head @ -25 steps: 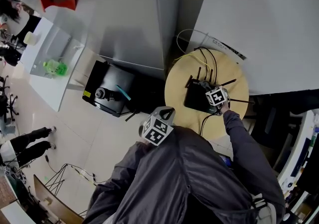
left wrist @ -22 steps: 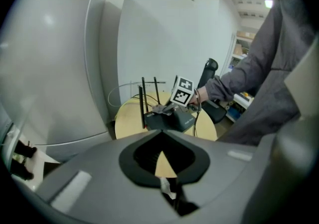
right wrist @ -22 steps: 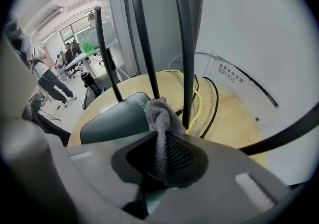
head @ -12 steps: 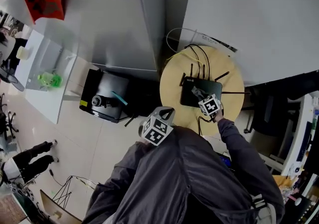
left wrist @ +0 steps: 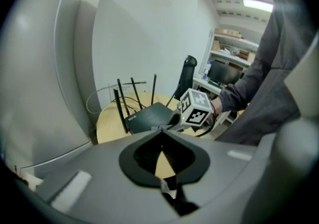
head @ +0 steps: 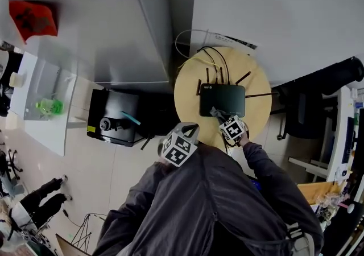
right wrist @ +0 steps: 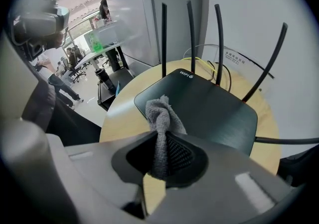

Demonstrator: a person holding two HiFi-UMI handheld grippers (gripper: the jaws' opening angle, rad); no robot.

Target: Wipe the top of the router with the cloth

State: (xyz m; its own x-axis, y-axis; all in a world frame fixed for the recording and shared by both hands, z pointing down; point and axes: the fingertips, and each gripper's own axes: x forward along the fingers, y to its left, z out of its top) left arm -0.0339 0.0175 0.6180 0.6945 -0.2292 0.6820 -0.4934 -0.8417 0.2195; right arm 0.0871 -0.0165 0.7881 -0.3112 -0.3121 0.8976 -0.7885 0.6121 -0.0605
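A black router [head: 222, 99] with several upright antennas lies on a small round wooden table [head: 187, 87]. My right gripper [head: 223, 119] is shut on a grey cloth [head: 216, 114], whose free end rests on the router's near edge. In the right gripper view the cloth [right wrist: 161, 116] stands up out of the closed jaws of that gripper [right wrist: 160, 136], in front of the router [right wrist: 204, 106]. My left gripper [head: 187, 131] hangs off the table at the person's chest, jaws together and empty. From the left gripper view [left wrist: 161, 129] I see the router [left wrist: 149, 114] and the right gripper's marker cube [left wrist: 195, 108].
Cables [head: 211, 58] loop behind the router toward the white wall. A black machine [head: 114, 124] sits on the floor left of the table. A dark chair [head: 301, 115] stands to the right. A desk with a green object [head: 48, 106] is far left.
The right gripper has drawn the cloth across the router's top toward the person, from the middle to the near edge. The left gripper has stayed put.
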